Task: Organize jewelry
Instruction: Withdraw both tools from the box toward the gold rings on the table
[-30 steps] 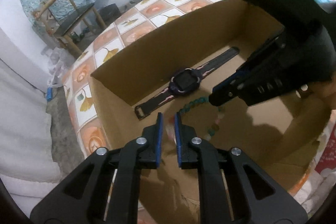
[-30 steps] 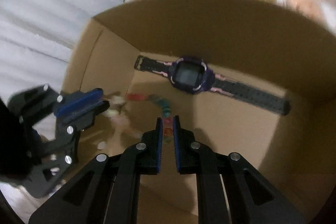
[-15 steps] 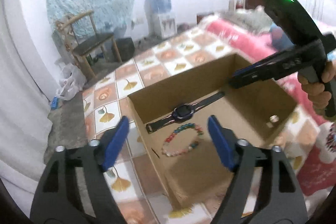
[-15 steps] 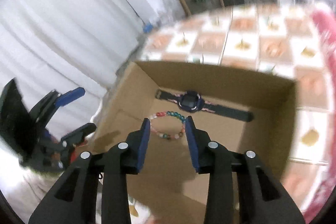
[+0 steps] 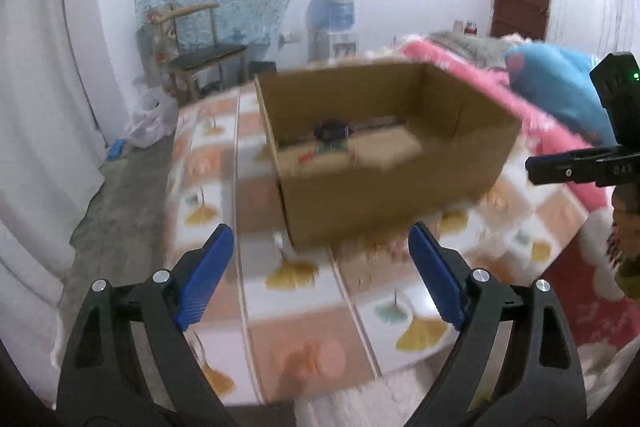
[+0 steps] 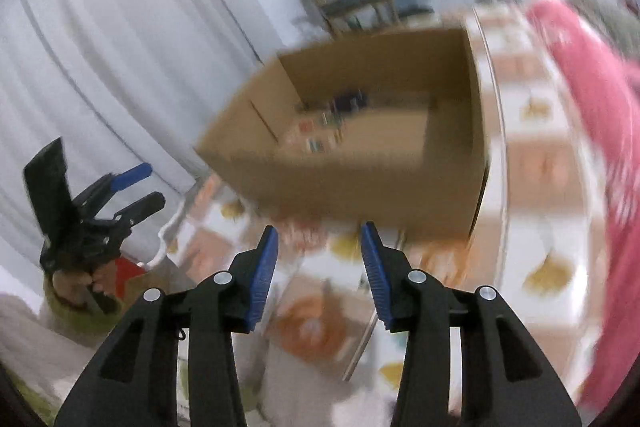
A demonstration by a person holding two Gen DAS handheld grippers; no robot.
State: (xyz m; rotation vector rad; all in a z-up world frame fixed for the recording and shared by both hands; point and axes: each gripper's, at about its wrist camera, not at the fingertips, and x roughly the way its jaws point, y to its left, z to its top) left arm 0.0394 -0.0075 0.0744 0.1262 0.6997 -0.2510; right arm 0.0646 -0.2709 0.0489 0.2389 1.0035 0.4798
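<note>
An open cardboard box (image 5: 384,195) (image 6: 360,183) stands on the tiled tabletop (image 5: 312,307). Inside it lie a dark wristwatch (image 5: 331,131) (image 6: 351,101) and a coloured bead bracelet (image 5: 326,151) (image 6: 320,131), both blurred. My left gripper (image 5: 318,269) hangs well back from the box over the tabletop, its jaws wide and still opening, nothing between them. My right gripper (image 6: 318,267) is also back from the box, jaws partly apart and opening, empty. Each gripper shows in the other's view: the right gripper (image 5: 576,167) at the right edge, the left gripper (image 6: 132,189) at the left.
A pink blanket (image 5: 472,67) and blue cushion (image 5: 560,79) lie right of the box. White curtain (image 5: 36,131) hangs left. A wooden chair (image 5: 200,55) and water dispenser (image 5: 332,19) stand at the back wall. A hand (image 6: 76,283) holds the left gripper.
Both grippers have let go of the bead bracelet inside the box, opened, and pulled back out and away. The bracelet now lies in the box next to the watch.
</note>
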